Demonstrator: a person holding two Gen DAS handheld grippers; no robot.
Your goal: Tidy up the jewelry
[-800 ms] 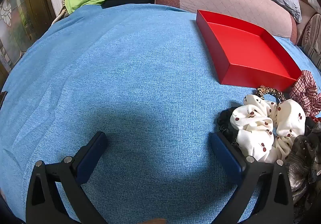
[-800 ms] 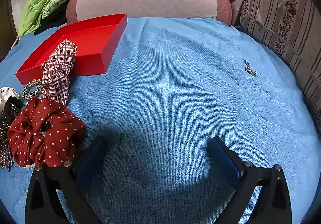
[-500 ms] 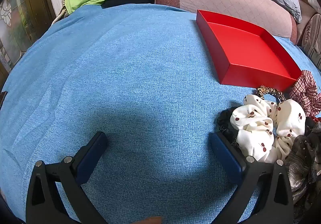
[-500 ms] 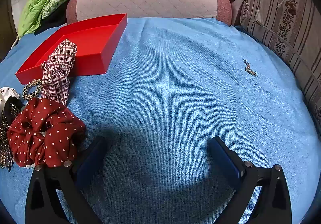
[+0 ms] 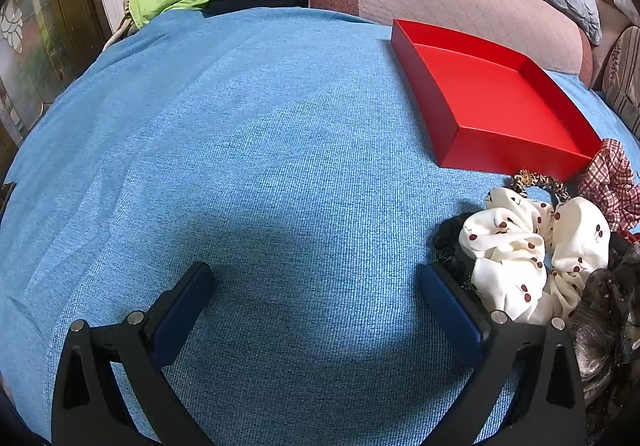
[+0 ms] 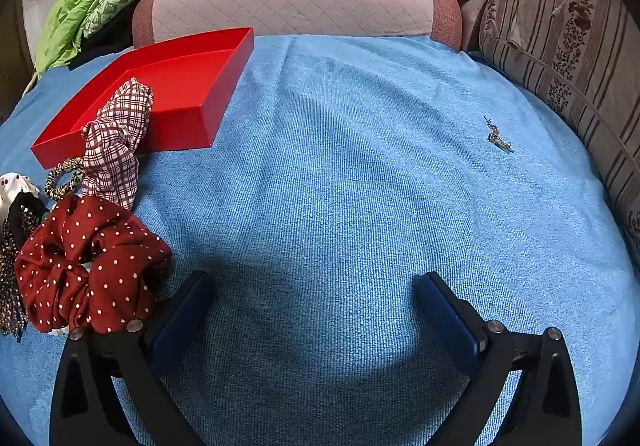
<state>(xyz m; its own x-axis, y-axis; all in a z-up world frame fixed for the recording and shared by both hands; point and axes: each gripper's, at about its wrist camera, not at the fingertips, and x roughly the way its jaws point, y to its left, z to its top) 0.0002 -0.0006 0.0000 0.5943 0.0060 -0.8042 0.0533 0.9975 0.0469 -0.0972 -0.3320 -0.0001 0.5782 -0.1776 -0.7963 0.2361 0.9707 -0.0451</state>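
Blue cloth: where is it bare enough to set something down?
Blue cloth lies bare left of the red tray, and between the tray and a small chain at right. Crowded: scrunchies piled just below the tray.

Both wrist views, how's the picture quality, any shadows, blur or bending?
Left wrist view: sharp, strong fisheye bending of the blue cloth and red tray; a soft shadow lies between the open left gripper fingers. Right wrist view: equally sharp, same bulge, dark corners, a similar shadow ahead of the open right gripper; no glare.

left claw and right claw both angle downward, jaws spread wide, holding nothing
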